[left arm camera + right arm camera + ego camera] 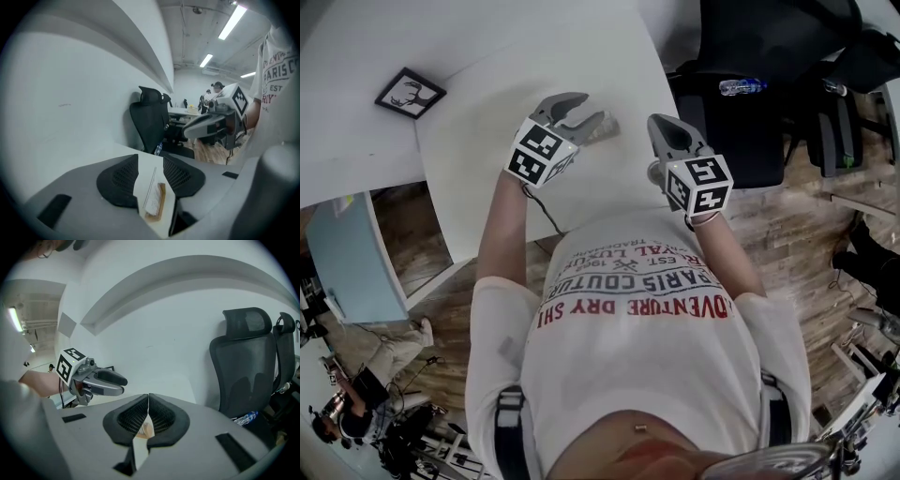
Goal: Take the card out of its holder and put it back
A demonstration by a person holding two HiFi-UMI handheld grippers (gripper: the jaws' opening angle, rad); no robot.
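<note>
While the left hand-held gripper [151, 161] gapes clear of card [153, 190] and holder [161, 202], the right hand-held gripper [148, 397] is closed.

**Tan on white**

On your white curved table [487, 169], the tan wooden card holder [161, 204] carries a pale card [151, 192]. Your grey left gripper [587, 107] and right gripper [664, 127] wear black-and-white square-patterned cubes [542, 152]. Beside the table: a black mesh chair [243, 362].

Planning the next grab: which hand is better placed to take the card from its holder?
Left. The left tool is open, card and holder lined up between its jaws; the right tool is shut.
</note>
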